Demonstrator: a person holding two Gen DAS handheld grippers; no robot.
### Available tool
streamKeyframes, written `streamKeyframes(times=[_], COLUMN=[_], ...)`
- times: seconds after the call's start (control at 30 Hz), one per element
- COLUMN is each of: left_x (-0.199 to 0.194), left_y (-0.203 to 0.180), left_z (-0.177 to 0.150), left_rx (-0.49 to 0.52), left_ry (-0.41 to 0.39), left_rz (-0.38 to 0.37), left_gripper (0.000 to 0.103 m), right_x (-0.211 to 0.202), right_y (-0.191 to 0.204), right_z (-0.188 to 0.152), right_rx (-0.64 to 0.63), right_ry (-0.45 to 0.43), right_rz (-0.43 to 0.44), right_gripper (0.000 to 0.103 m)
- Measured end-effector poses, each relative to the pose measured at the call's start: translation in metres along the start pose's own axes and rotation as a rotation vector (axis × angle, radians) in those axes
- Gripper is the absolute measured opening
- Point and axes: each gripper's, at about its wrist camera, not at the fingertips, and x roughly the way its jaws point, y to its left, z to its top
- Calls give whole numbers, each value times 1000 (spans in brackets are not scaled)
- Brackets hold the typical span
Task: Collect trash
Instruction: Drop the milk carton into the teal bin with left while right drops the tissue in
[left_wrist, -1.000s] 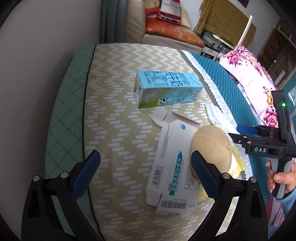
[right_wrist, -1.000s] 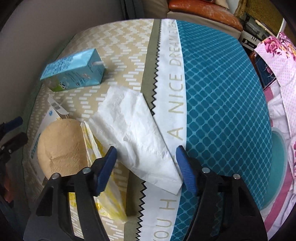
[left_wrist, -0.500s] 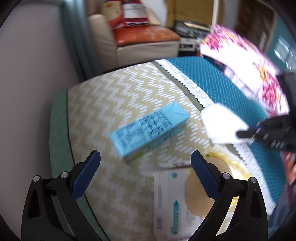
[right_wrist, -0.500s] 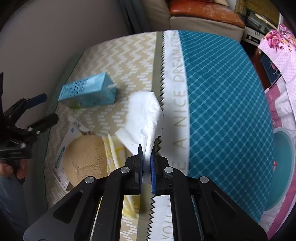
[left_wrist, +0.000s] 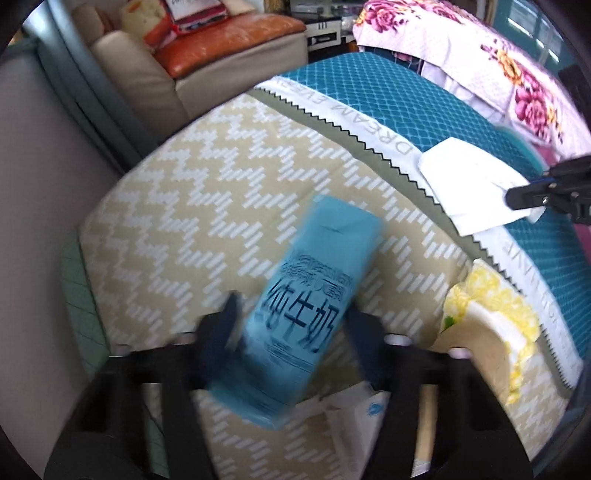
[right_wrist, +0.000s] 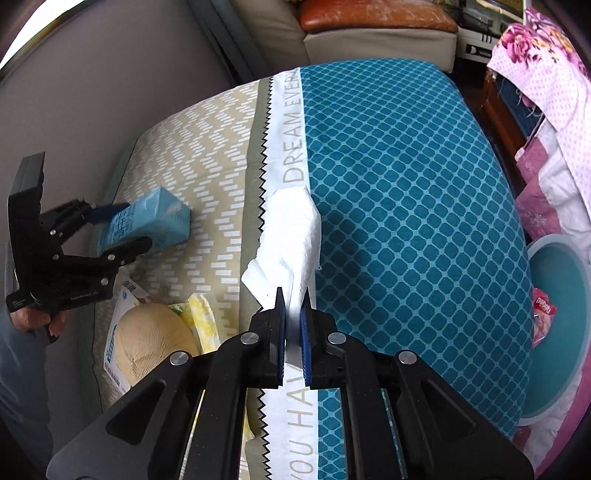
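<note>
A light blue milk carton (left_wrist: 314, 295) lies on the beige zigzag bedspread (left_wrist: 207, 206). My left gripper (left_wrist: 295, 332) has a finger on each side of it, close to its sides; the view is blurred. The carton (right_wrist: 147, 221) and left gripper (right_wrist: 110, 236) also show in the right wrist view. My right gripper (right_wrist: 293, 325) is shut on a white tissue (right_wrist: 291, 236), which hangs over the lettered band; the tissue also shows in the left wrist view (left_wrist: 469, 188).
A brown round bun-like thing (right_wrist: 155, 343) lies on a yellow wrapper (right_wrist: 201, 321) and a white medicine box (right_wrist: 118, 332). A teal bin (right_wrist: 561, 317) stands at the right beside the bed. A sofa (left_wrist: 229, 48) is beyond.
My right gripper closed on the tissue and lifted it. My left gripper swung over to the milk carton and its fingers narrowed around it.
</note>
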Motion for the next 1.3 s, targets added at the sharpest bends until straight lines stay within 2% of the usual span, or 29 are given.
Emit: streamKeyframes(times=[0.23,0.37,0.47,0.53,0.67,0.73,1.0,1.3], left_x=[-8,-25,-46,-62,-88,-96,-98,-93], left_y=[-9,-5,-7,-16,-47,-65,-121,-212], left_z=[-9,-14,-12,-11,-5,-1,14,41], left_rx=[-165,-290,-336,-338,-317,-290,-301,-221], left_ry=[-34,-45,-81,-106,-150,-167,-177,-179], left_rz=[20,58,72,87,52,66,-32,-113], left_gripper=[42,41,41,41,41,39,38,38], right_x=[0,-9,-23,-36,-62,-72,-112,-147], right_y=[-24,-34,-43,-51,-67,-75,-115,-171], right_z=[5,1,-5,-10,-23,-29,-63,-98], right_rx=[45,54,69,82,113,128,191,301], right_ry=[-26,-44,-68,-92,-138,-153,-220,-298], right_rz=[5,9,16,17,18,21,29,37], right_gripper=[7,7,7,7,7,7,7,7])
